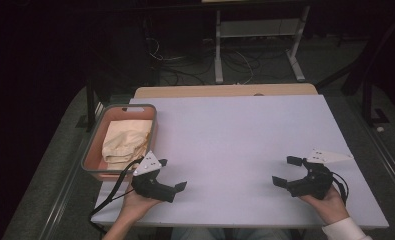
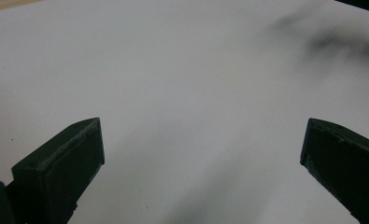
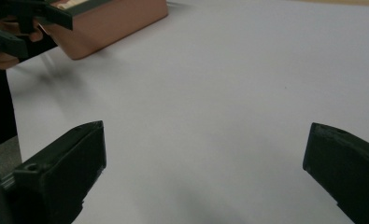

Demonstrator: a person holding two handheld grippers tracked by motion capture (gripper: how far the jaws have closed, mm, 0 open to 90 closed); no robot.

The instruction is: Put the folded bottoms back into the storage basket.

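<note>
Fingers of both the left gripper (image 1: 172,174) and right gripper (image 1: 286,171) spread wide, empty, over the white table (image 1: 235,135).

A basket (image 1: 96,134) sits at the left edge of the desk (image 1: 235,135), with a folded cloth (image 1: 125,142) lying in it. The left gripper (image 1: 171,174) is held just right of the basket's near corner; the right gripper (image 1: 286,171) is near the desk's right edge, well apart from it.

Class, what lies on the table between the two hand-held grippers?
Nothing: in the high view, bare white table separates the left hand-held gripper from the right hand-held gripper.
</note>
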